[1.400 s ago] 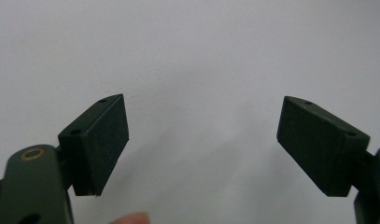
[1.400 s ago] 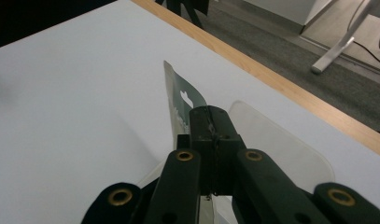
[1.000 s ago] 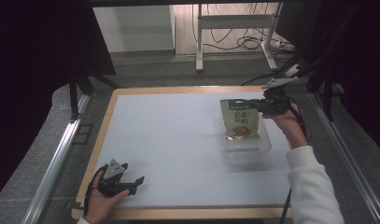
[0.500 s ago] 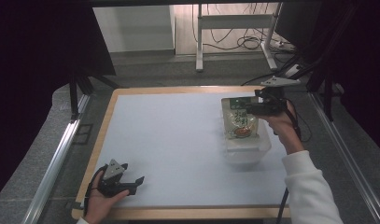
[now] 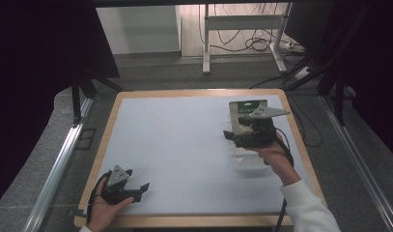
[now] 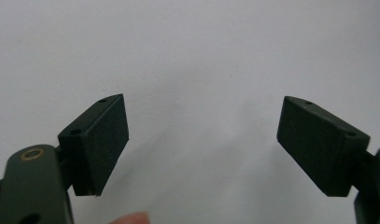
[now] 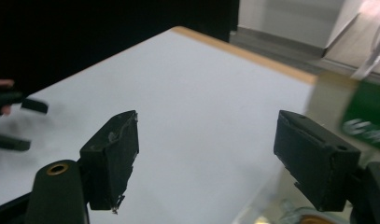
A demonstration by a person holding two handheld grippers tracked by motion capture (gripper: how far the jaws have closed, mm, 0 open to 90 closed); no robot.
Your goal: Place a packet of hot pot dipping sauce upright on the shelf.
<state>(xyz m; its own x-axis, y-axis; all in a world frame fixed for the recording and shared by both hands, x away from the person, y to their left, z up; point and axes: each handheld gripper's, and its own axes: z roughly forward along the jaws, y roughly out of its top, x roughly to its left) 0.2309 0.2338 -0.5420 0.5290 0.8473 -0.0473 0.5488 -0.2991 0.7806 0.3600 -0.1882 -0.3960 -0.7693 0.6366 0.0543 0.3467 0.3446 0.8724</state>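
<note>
high view, right gripper (image 5: 231,137): over the table's right side, jaws pointing left across the mat; they've just been opening and stand wide, nothing between them.
high view, packet (image 5: 247,113): green-topped snack packet, upright/leaning in a clear container (image 5: 249,162) near the right edge, far half of the table. Gripper body covers its lower part, so how deep it sits can't be told.
high view, left gripper (image 5: 140,189): near left corner, resting low by the front edge, jaws spread, holding nothing.
high view, table (image 5: 175,140): white mat in a wooden frame, middle bare.
left gripper view: both pads (image 6: 102,142) far apart over plain white mat, nothing in the gap.
right gripper view: pads (image 7: 114,156) wide, bare mat between; packet (image 7: 365,116) blurred at the right edge, beside the jaw, not in it; clear container rim (image 7: 271,200) low right, just under the right jaw.
risk 1: packet prob. not seated, only leaning; may tip out over the container's rim.
risk 2: right jaw close to packet and rim; a sideways swing could clip it and drag or knock the light container.
risk 3: cable (image 5: 284,145) trailing by the right hand could snag the container.
</note>
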